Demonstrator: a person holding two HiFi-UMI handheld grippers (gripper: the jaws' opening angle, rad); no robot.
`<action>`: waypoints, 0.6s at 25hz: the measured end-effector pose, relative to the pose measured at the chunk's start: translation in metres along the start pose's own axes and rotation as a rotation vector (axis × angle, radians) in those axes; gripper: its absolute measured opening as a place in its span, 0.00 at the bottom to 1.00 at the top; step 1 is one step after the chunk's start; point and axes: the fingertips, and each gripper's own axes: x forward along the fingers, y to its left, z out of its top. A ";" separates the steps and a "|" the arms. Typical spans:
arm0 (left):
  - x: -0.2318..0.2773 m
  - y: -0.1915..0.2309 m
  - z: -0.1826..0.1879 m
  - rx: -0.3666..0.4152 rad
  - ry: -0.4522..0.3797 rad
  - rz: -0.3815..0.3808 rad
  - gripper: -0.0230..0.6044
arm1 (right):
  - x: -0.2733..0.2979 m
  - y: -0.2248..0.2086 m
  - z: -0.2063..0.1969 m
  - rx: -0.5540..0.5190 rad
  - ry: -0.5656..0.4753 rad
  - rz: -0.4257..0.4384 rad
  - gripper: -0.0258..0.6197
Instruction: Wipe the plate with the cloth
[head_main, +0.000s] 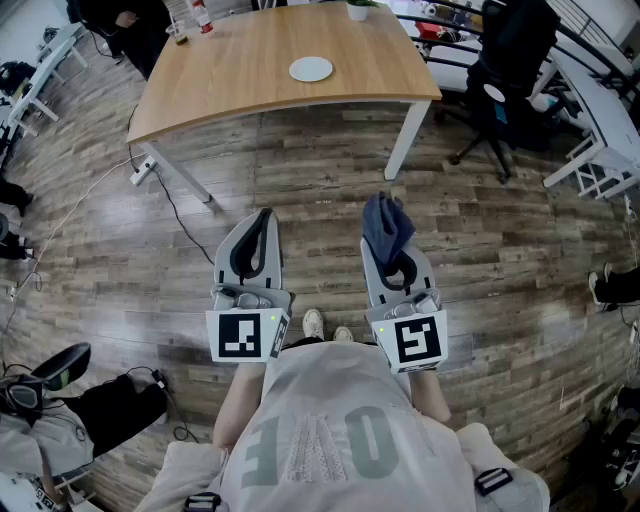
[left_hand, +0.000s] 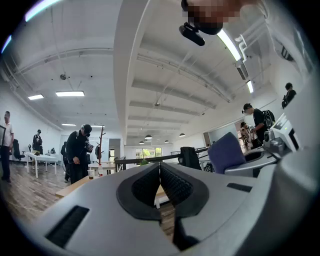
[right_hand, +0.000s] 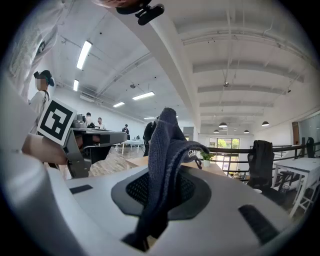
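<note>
A white plate (head_main: 311, 69) lies on the wooden table (head_main: 230, 80) far ahead in the head view. I stand on the floor well short of it. My right gripper (head_main: 385, 235) is shut on a dark blue cloth (head_main: 386, 224), which sticks up between its jaws; in the right gripper view the cloth (right_hand: 165, 160) hangs bunched in front of the camera. My left gripper (head_main: 262, 215) is held beside it, shut with nothing between the pads (left_hand: 172, 182). Both grippers point roughly level toward the table.
A black office chair (head_main: 505, 60) stands right of the table. A cable and a power strip (head_main: 142, 172) lie on the floor by the table's left leg. Bottles (head_main: 200, 18) and a potted plant (head_main: 358, 9) stand at the table's far edge. Several people stand in the room.
</note>
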 end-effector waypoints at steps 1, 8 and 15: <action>-0.001 0.003 -0.001 -0.002 0.001 0.002 0.05 | 0.001 0.001 0.000 -0.005 0.002 -0.001 0.13; -0.002 0.022 -0.007 -0.010 0.005 0.022 0.05 | 0.009 0.011 -0.003 -0.021 0.022 0.001 0.13; 0.005 0.024 -0.010 -0.005 0.014 -0.024 0.05 | 0.024 0.016 0.003 -0.017 0.013 0.011 0.13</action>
